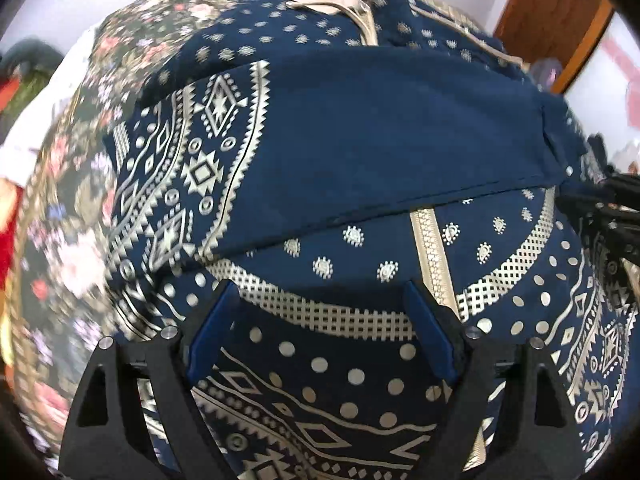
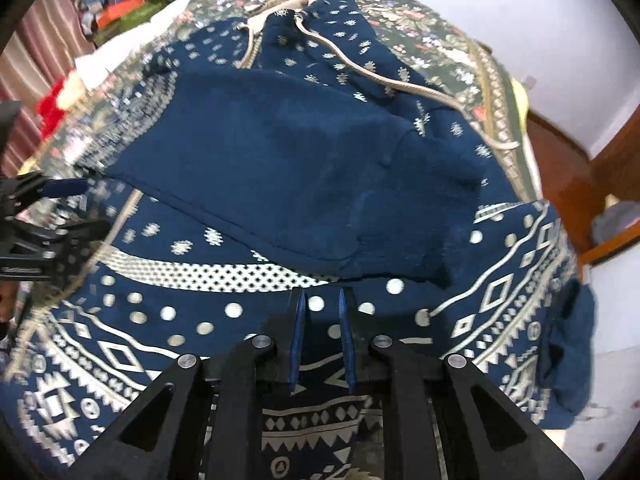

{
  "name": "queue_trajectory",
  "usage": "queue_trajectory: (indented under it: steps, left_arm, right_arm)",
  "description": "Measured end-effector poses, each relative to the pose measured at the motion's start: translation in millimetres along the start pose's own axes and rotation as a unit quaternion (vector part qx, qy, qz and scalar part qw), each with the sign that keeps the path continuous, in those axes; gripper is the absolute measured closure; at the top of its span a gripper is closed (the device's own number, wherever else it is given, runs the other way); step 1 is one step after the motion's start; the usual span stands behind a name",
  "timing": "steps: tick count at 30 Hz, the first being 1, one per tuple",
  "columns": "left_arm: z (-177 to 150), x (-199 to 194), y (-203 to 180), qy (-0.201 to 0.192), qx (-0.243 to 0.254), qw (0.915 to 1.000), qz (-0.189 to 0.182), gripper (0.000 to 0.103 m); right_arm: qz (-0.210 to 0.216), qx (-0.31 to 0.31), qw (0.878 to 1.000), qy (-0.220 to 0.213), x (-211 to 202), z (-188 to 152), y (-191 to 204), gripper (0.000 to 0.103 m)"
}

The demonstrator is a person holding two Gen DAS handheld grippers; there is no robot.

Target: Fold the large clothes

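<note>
A large navy garment [image 1: 360,132] with silver geometric print and a beige zip lies spread on a floral bedspread [image 1: 132,52]. Part of it is folded over, showing its plain navy inside [image 2: 288,168]. My left gripper [image 1: 320,292] is open just above the printed hem, with nothing between its fingers. My right gripper [image 2: 323,300] is nearly closed over the printed cloth, its jaws a narrow gap apart; I cannot tell if cloth is pinched. Each gripper shows at the edge of the other's view, the right one [image 1: 600,200] and the left one [image 2: 48,200].
The floral bedspread [image 2: 460,52] runs under the garment. Red and green items [image 2: 120,12] pile at the far left. A wooden door or frame [image 1: 552,20] and a white wall stand at the right. The bed's edge [image 2: 592,360] drops off at right.
</note>
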State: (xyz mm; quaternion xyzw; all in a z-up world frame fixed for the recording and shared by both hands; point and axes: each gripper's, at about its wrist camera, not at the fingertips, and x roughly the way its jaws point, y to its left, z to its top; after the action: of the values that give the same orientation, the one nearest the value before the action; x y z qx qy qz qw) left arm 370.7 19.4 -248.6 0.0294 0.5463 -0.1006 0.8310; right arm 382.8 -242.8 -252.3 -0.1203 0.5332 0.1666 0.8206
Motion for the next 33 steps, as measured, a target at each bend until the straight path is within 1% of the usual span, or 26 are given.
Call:
queue_trajectory:
  steps: [2,3,4,5,6,7,8,11,13,16,17,19,21,22,24,27,29,32,33]
  left_arm:
    - [-5.8,0.0,5.5,-0.001,-0.020,0.9997,-0.015,0.019]
    - [-8.1,0.1,7.8,-0.001,-0.031,0.9993,-0.021,0.019]
    - [-10.2,-0.1,7.5,-0.001,-0.037,0.9990,-0.024,0.018]
    - [-13.5,-0.1,8.7,-0.001,-0.044,0.9987,-0.027,0.018]
    - [-15.8,-0.1,9.9,0.000,-0.044,0.9987,-0.028,0.018]
    - [-19.1,-0.9,10.9,0.001,-0.042,0.9987,-0.027,0.019]
    - [-21.6,-3.2,10.2,0.003,-0.039,0.9989,-0.025,0.019]
    - [-25.7,-11.0,7.4,0.006,-0.028,0.9995,-0.012,0.019]
    - [-23.3,-20.4,-3.6,0.005,-0.014,0.9998,-0.010,0.019]
    - [-6.9,-35.8,-34.2,-0.004,0.013,0.9998,-0.015,0.019]
    - [0.4,-41.8,-47.9,-0.012,0.024,0.9995,-0.019,0.019]
    - [16.0,-50.7,-74.7,-0.023,0.037,0.9985,-0.033,0.019]
    - [36.5,-57.7,-109.5,-0.034,0.045,0.9971,-0.052,0.019]
    - [46.1,-58.3,-118.9,-0.036,0.048,0.9965,-0.059,0.019]
    - [63.4,-59.0,-154.2,-0.035,0.058,0.9946,-0.078,0.019]
    - [84.9,-52.4,-204.3,-0.023,0.072,0.9915,-0.106,0.019]
    - [94.8,-43.2,-232.8,-0.008,0.078,0.9890,-0.126,0.019]
    - [106.6,-25.4,-265.7,0.019,0.081,0.9836,-0.160,0.019]
    - [108.8,-19.8,-273.2,0.028,0.082,0.9823,-0.166,0.019]
  right_arm:
    - [-0.036,-0.019,0.999,0.001,1.2,0.2,8.4,0.083]
    - [-0.068,-0.031,0.997,0.000,1.7,1.4,14.1,0.066]
    - [-0.119,-0.044,0.992,-0.006,2.6,1.5,18.7,0.038]
    - [-0.155,-0.052,0.986,-0.014,2.8,1.0,21.2,0.029]
    - [-0.167,-0.054,0.984,-0.024,2.4,-0.9,19.9,0.024]
    - [-0.156,-0.041,0.987,-0.025,1.4,-2.7,14.9,0.024]
    - [-0.135,-0.013,0.990,-0.024,-1.7,-4.8,5.0,0.024]
    - [-0.098,0.042,0.994,-0.032,-15.2,-12.5,-20.9,0.024]
    - [-0.083,0.078,0.992,-0.051,-32.5,-23.7,-43.2,0.024]
    - [-0.075,0.115,0.988,-0.072,-53.3,-40.8,-72.9,0.024]
    - [-0.079,0.129,0.985,-0.080,-59.8,-46.5,-84.1,0.024]
    - [-0.079,0.157,0.980,-0.092,-73.5,-59.1,-106.9,0.024]
    - [-0.081,0.185,0.974,-0.104,-87.2,-73.3,-130.4,0.023]
    - [-0.082,0.195,0.971,-0.108,-93.1,-79.2,-141.0,0.023]
    - [-0.081,0.215,0.966,-0.115,-101.9,-90.6,-158.9,0.023]
    - [-0.075,0.244,0.960,-0.118,-110.2,-109.4,-183.2,0.023]
    - [-0.066,0.263,0.956,-0.115,-110.7,-120.5,-197.4,0.023]
    - [-0.056,0.285,0.951,-0.107,-106.0,-137.6,-214.7,0.023]
    - [-0.054,0.292,0.949,-0.104,-104.3,-142.6,-219.1,0.023]
